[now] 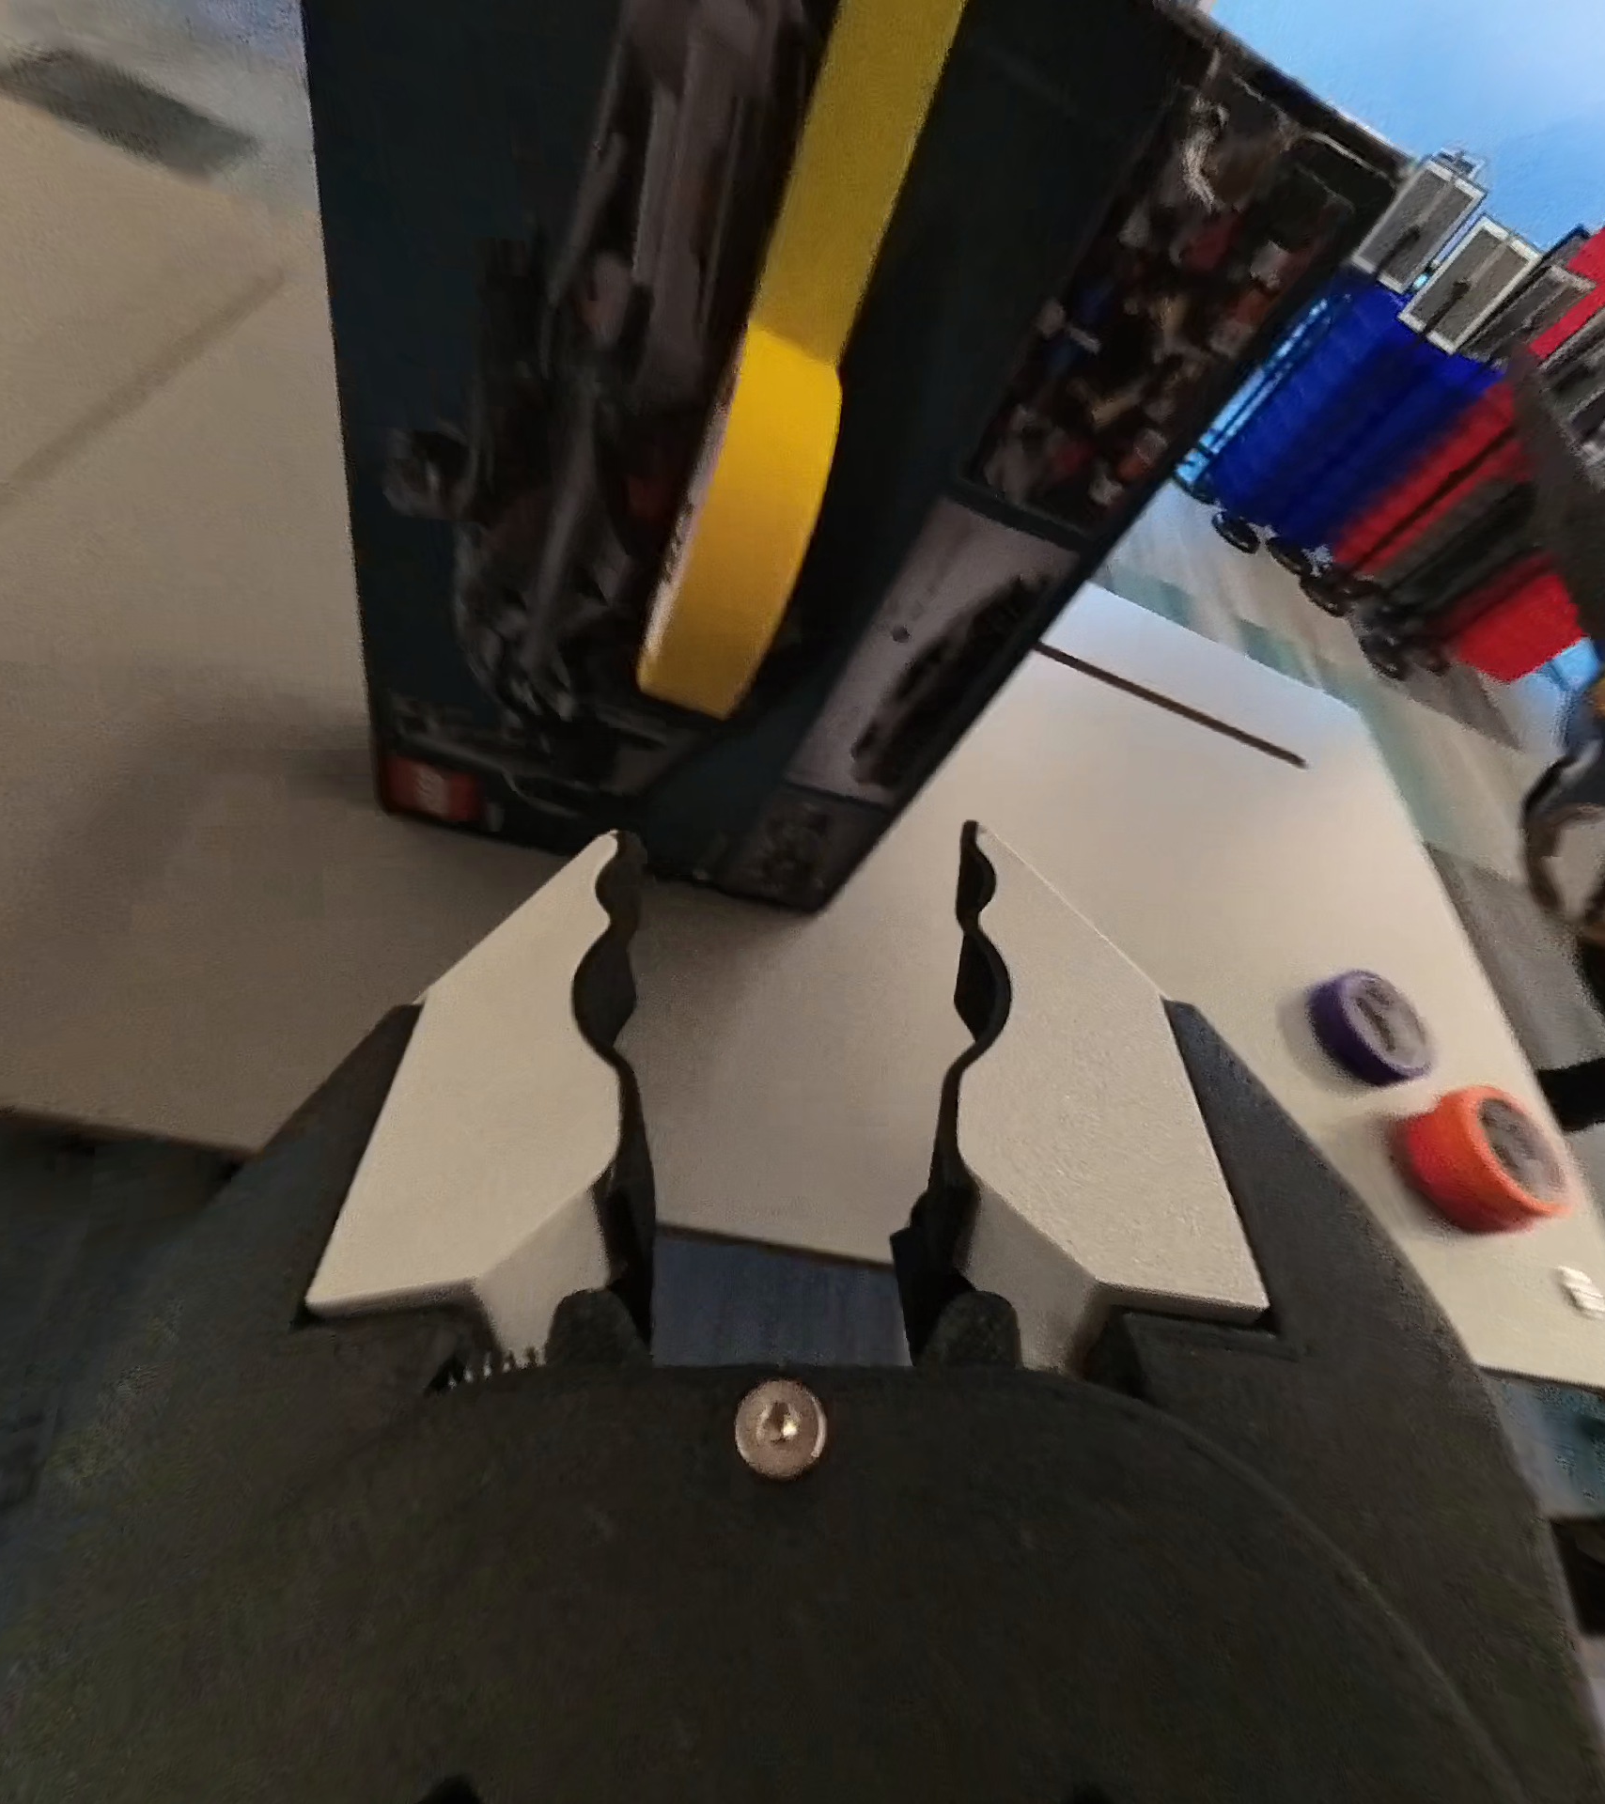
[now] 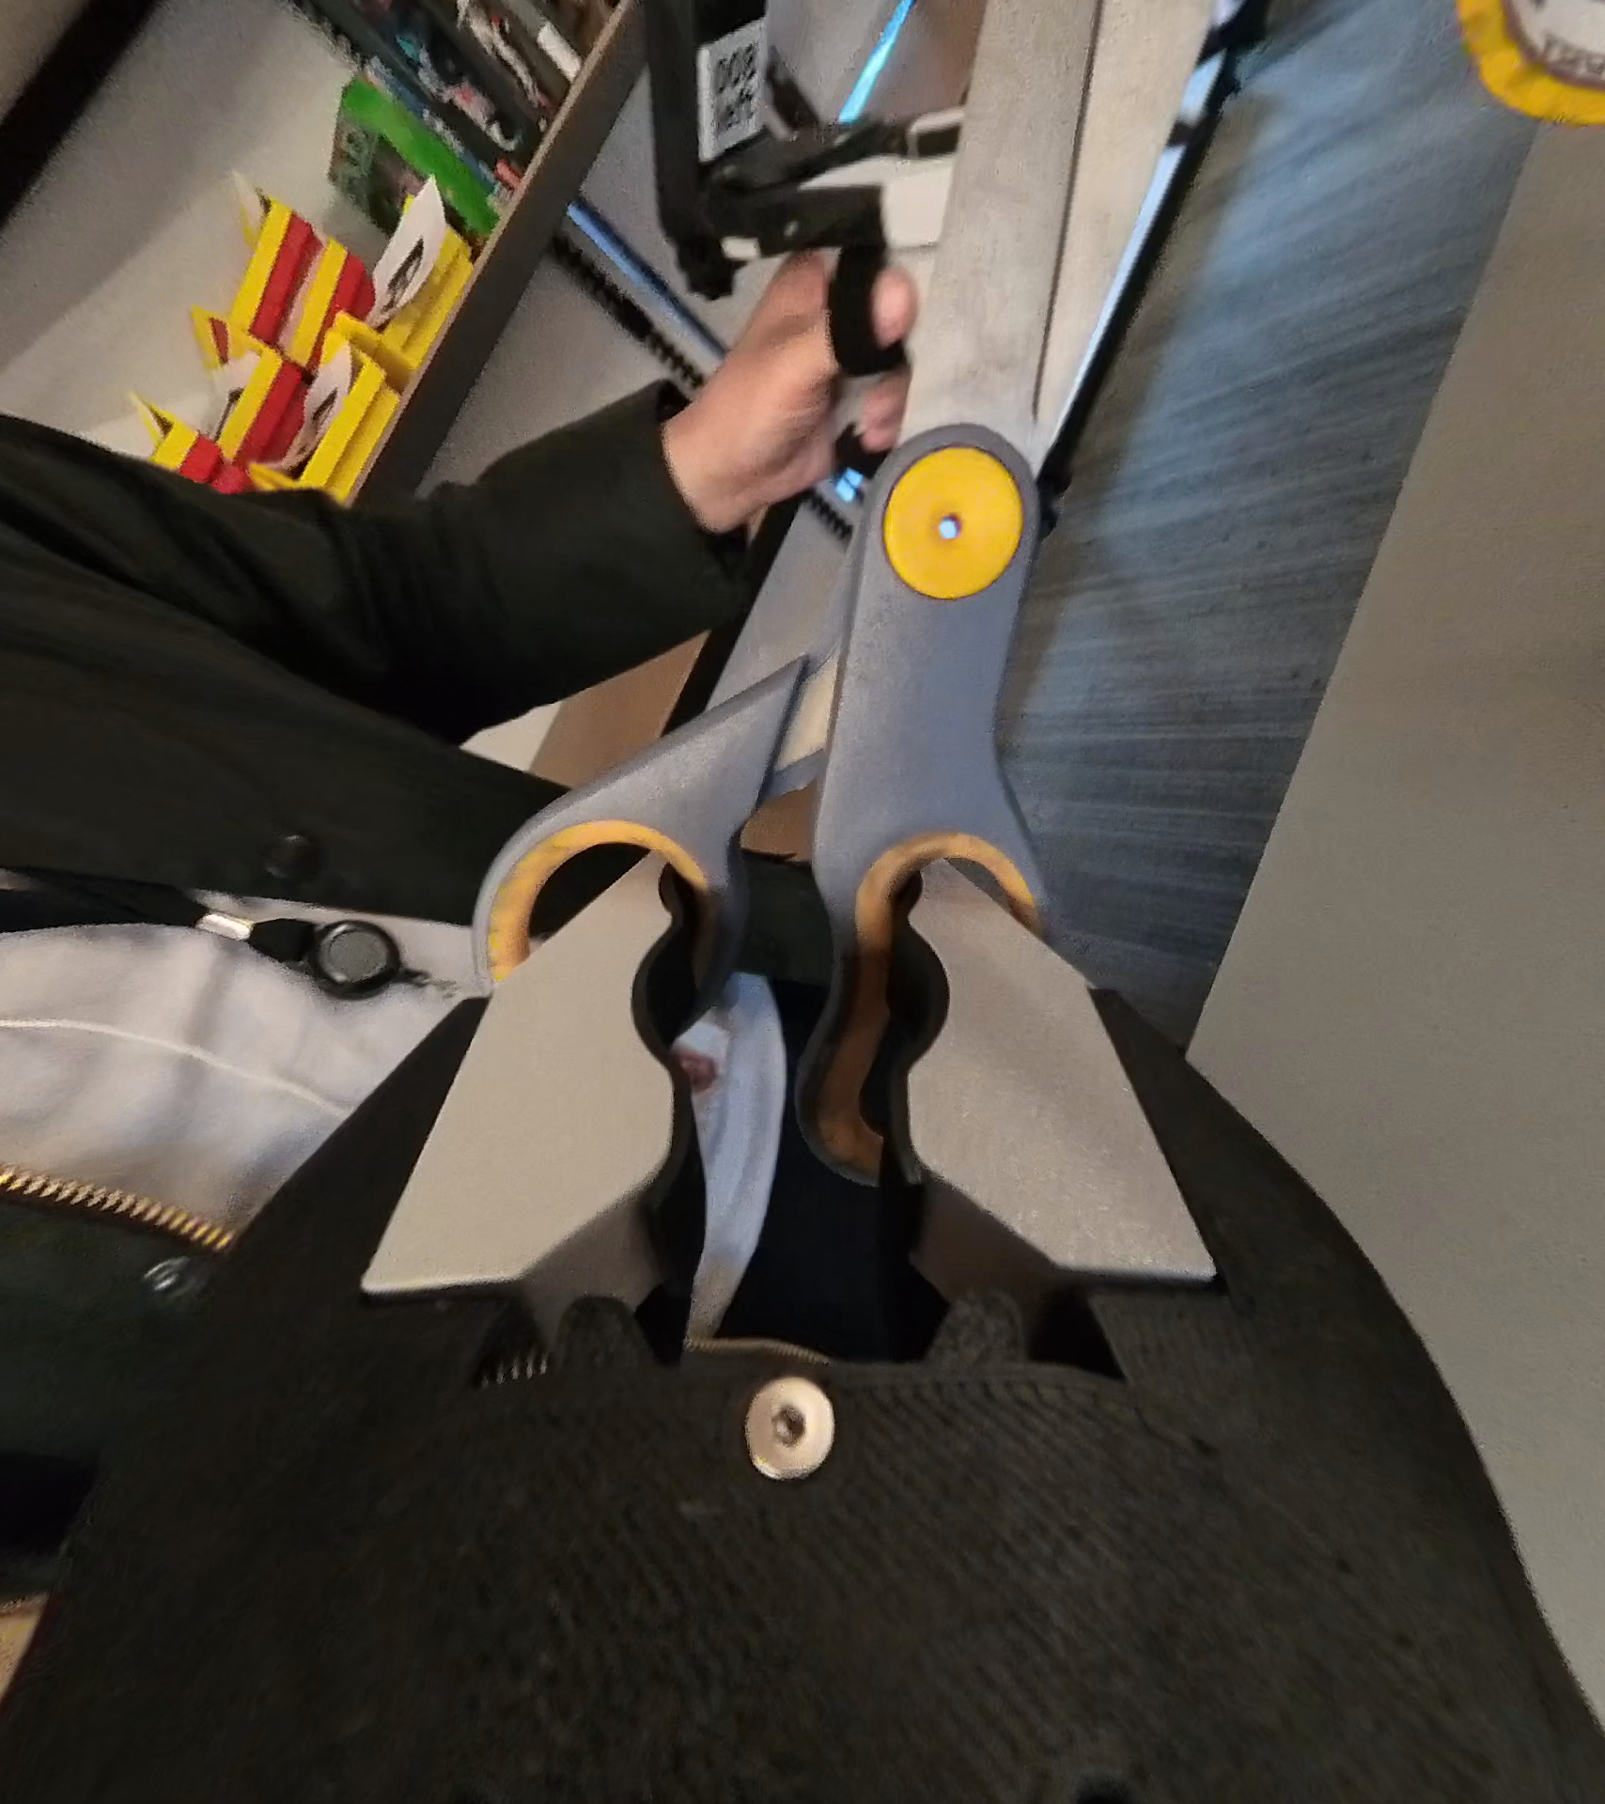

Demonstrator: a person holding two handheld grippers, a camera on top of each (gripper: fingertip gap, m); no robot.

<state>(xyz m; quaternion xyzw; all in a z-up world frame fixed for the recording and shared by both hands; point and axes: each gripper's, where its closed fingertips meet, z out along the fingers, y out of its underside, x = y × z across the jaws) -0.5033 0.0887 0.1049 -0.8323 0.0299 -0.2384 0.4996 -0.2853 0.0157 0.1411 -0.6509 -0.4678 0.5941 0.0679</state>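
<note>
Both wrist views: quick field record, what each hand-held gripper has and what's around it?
left hand-held gripper: open, empty, facing the box
box: dark, upright on the table, yellow strip across its front
right hand-held gripper: fingers through the handle loops of the scissors
tape rolls: purple and orange, flat on table

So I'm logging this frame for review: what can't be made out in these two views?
- Scissors: blade tips, cut off by the top edge, right wrist view.
- Box: its top, cut off by the top edge, and its print, blurred, left wrist view.
- Yellow tape: far end, cut off by the top edge, left wrist view.
</note>
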